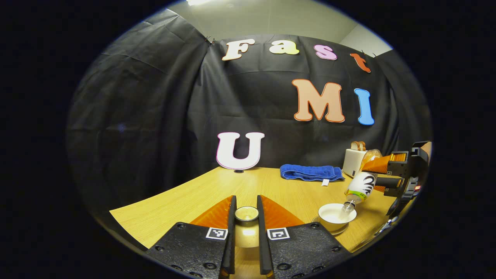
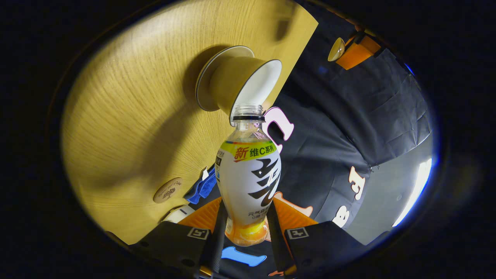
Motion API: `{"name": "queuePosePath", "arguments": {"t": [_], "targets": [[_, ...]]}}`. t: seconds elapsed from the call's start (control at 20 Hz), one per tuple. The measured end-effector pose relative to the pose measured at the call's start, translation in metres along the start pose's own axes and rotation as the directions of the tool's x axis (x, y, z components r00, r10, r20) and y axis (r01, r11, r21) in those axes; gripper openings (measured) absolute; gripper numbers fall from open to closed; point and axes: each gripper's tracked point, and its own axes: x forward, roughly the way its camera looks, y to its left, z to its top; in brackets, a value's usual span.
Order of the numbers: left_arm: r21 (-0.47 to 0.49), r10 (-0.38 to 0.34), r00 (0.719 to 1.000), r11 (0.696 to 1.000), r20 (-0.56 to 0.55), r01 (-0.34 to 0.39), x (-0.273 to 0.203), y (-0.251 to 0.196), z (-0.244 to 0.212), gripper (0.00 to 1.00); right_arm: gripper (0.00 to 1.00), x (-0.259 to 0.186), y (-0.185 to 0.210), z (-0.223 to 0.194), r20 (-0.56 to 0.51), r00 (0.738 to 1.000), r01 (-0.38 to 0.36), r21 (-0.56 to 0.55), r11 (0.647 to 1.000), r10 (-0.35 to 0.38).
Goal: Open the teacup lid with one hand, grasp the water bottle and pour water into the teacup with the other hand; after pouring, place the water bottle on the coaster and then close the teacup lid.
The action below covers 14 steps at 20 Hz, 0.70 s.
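Now, in the left gripper view, the left claw (image 1: 246, 211) sits at the bottom centre, both fingers pressed on the lid (image 1: 246, 214), which is held clear of the cup. At the lower right of that view the cup (image 1: 336, 216) stands uncovered on its saucer (image 1: 341, 231) on the table (image 1: 186, 201). The bottle (image 1: 358, 186) is tipped neck-down over it, mouth just above the rim, held by the right claw (image 1: 383, 174) at the frame's right edge. A blue towel (image 1: 312, 172) lies behind the cup near the wall, and a white toaster (image 1: 353, 161) with bread slices stands just beside the towel's right end.

In the right gripper view the right claw (image 2: 246, 217) at the bottom centre is clamped on the bottle's (image 2: 248, 174) lower body, both orange fingers against its sides. The open neck points at the cup (image 2: 248, 85) in the upper middle, its white inside facing the camera, its saucer (image 2: 205, 83) behind it against the table (image 2: 128, 116). The coaster (image 2: 167, 190), a small round disc, lies bare at the lower left on the table, well apart from the cup. Just below and right of it show the towel (image 2: 201, 186) and part of the toaster (image 2: 178, 214). At the upper right the left claw (image 2: 343, 50) holds the lid (image 2: 336, 49).
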Motion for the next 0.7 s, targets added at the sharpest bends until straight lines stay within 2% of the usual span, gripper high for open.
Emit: {"name": "queuePosePath", "arguments": {"t": [0.7], "targets": [[-0.004,-0.026,1.000,1.000,0.016,0.026,-0.001,-0.012,0.009,0.22,0.58,0.005,-0.002,-0.004,0.012,1.000,-0.001,-0.033,0.999,0.001]]}}
